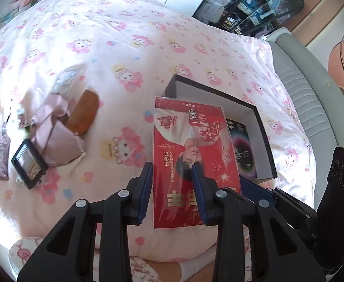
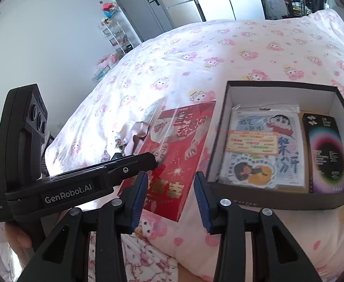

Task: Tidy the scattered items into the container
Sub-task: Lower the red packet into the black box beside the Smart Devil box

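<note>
Above the pink cartoon-print bed cover [image 1: 101,54], the left gripper [image 1: 172,178] holds a flat red glossy card in a clear sleeve [image 1: 190,141]. In its own view the card passes between the two blue-padded fingers [image 1: 146,188], which stand narrow, while in the right wrist view the same gripper's tip [image 2: 148,162] meets the card at its near left edge. The card appears lifted clear of the bedding and tilted, its long axis running away from the gripper, toward the far side of the bed.

The right gripper [image 2: 172,195] hangs half open with nothing between its pads; the card's lower corner [image 2: 172,211] only shows through the gap behind them.

The open black cardboard box with white inner walls [image 2: 287,198] sits on the cover just to the right of the card, nearly touching its right edge. Inside lie a sleeved cartoon sticker sheet [image 2: 263,148] and a dark booklet with a pink-and-green glow on its cover [image 2: 327,152].

So the coming move looks like a short carry to the right and a lowering over the box rim, the left hand doing it.

Farther left on the cover, still scattered, are a pink fabric pouch [image 1: 56,134], a brown rounded pad [image 1: 85,112] and a small black-framed square case [image 1: 28,162].
</note>
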`<state>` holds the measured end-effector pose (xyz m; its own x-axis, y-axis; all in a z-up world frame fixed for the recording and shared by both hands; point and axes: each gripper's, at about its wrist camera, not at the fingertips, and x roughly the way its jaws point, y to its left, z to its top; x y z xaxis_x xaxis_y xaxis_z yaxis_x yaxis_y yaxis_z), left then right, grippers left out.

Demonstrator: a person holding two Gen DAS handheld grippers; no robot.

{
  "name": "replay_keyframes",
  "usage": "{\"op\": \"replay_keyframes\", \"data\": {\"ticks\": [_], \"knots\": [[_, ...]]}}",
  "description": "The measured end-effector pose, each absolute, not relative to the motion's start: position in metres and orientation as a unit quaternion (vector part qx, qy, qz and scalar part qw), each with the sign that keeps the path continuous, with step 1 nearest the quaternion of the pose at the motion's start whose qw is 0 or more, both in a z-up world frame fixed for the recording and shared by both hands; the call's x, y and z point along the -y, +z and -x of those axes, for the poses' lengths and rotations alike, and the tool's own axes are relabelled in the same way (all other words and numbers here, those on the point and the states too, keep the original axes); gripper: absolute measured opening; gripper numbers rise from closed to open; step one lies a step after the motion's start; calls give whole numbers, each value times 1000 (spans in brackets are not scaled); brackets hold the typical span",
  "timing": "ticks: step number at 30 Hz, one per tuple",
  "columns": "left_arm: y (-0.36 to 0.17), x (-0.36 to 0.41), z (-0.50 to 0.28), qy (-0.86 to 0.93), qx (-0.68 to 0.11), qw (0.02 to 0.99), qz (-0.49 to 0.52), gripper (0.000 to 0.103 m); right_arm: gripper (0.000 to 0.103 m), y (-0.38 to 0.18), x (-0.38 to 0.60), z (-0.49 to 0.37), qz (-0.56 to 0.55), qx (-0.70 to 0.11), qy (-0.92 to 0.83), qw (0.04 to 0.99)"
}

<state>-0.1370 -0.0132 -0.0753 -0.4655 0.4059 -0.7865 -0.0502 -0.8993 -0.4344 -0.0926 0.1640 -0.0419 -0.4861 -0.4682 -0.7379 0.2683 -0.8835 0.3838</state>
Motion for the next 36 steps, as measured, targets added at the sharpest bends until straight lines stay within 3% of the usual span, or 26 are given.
{"op": "replay_keyframes", "data": {"ticks": [6, 13, 18, 36], "knots": [[-90, -70, 186, 812, 169, 198, 522, 33, 37, -41, -242, 122, -457, 90, -871, 160], [-133, -136, 218, 787, 151, 211, 559, 32, 37, -80, -315, 148, -480, 114, -861, 124], [-154, -150, 222, 778, 145, 204, 577, 32, 37, -107, -333, 153, -496, 149, -847, 120], [-178, -158, 228, 764, 146, 169, 605, 32, 37, -128, -354, 154, -515, 152, -841, 69]]}}
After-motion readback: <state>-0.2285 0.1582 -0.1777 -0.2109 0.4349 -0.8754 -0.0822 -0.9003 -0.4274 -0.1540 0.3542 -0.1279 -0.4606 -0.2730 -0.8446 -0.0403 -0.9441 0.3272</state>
